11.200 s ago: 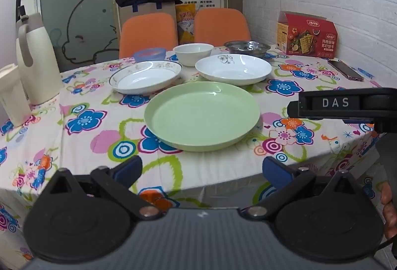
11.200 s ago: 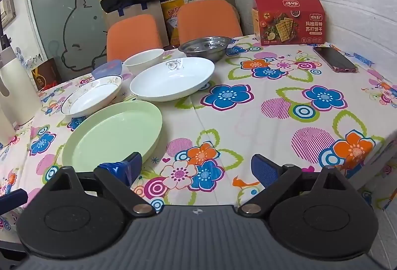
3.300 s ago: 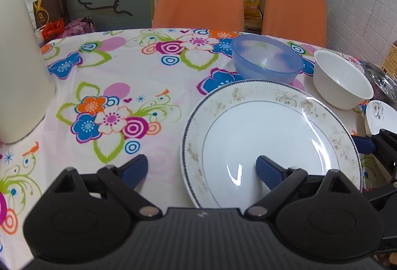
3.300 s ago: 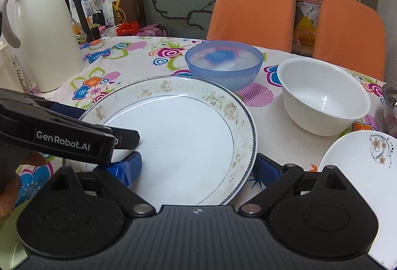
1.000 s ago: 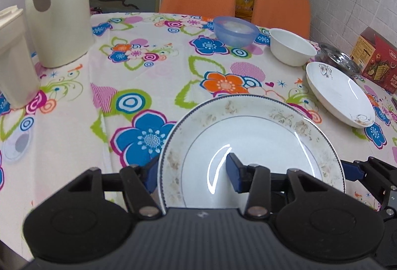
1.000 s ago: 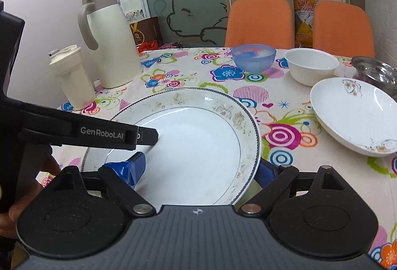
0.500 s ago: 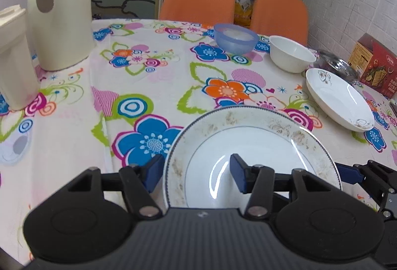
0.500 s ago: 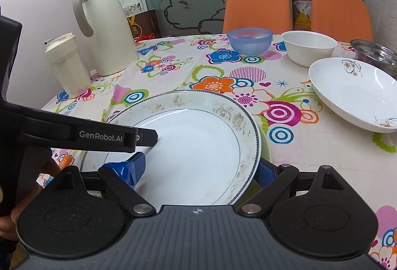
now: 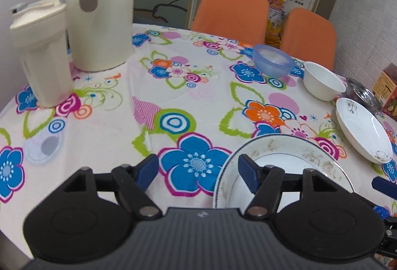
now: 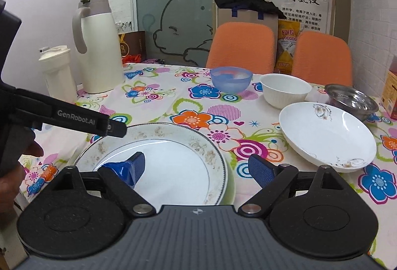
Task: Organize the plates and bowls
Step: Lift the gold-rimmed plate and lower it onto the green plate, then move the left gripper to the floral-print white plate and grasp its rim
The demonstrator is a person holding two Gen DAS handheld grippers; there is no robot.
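Both views sit low over a floral tablecloth (image 9: 104,126), each looking forward and downward along its own gripper's two fingers. The left wrist camera tilts more steeply and stands close to the tall cream jug (image 9: 99,9) and the lidded cup (image 9: 41,51) at its left. The right wrist camera looks flatter, taking in the orange chairs (image 10: 242,46) and the posters on the far wall (the left gripper's body crosses its left edge). Both share the gold-rimmed plate (image 9: 285,161) close below, the blue bowl (image 10: 230,80), the white bowl (image 10: 285,90) and the white deep plate (image 10: 327,136).
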